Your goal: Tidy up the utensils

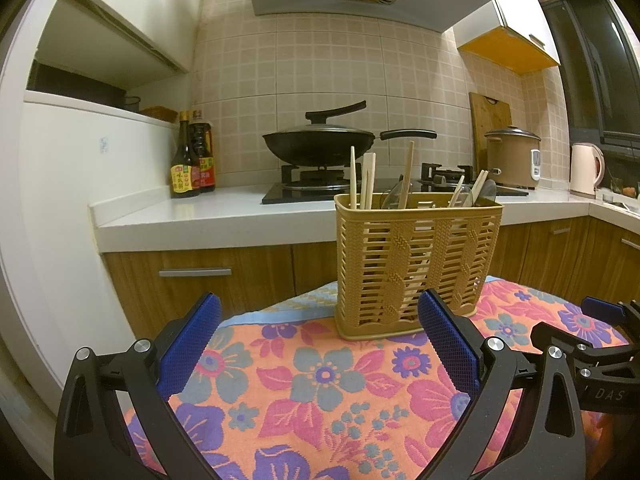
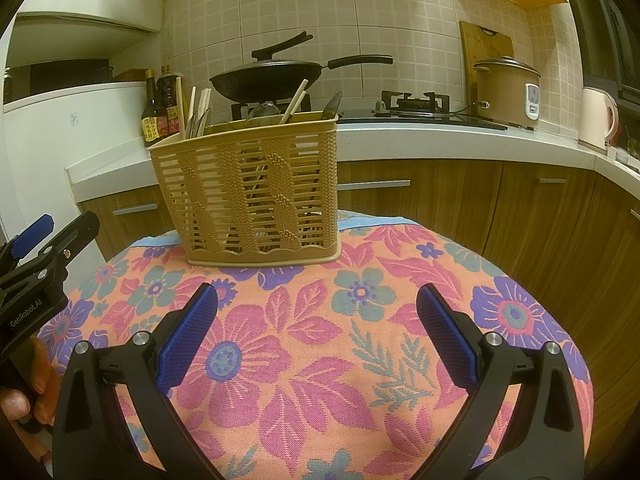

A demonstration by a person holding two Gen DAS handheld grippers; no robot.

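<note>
Left gripper spread wide, empty, blue pads above floral cloth. Right gripper likewise wide, holding nothing. "GenRobot.AI" legible on left gripper body at left edge of right wrist view; "DAS" at right edge of left wrist view. Utensil basket stood upright on cloth, upper centre, just beyond fingertips, untouched. Chopsticks protruded above rim.

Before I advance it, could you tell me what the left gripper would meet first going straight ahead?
Probably the utensil basket on the floral cloth: it stands just ahead, slightly right of the open left gripper.
</note>
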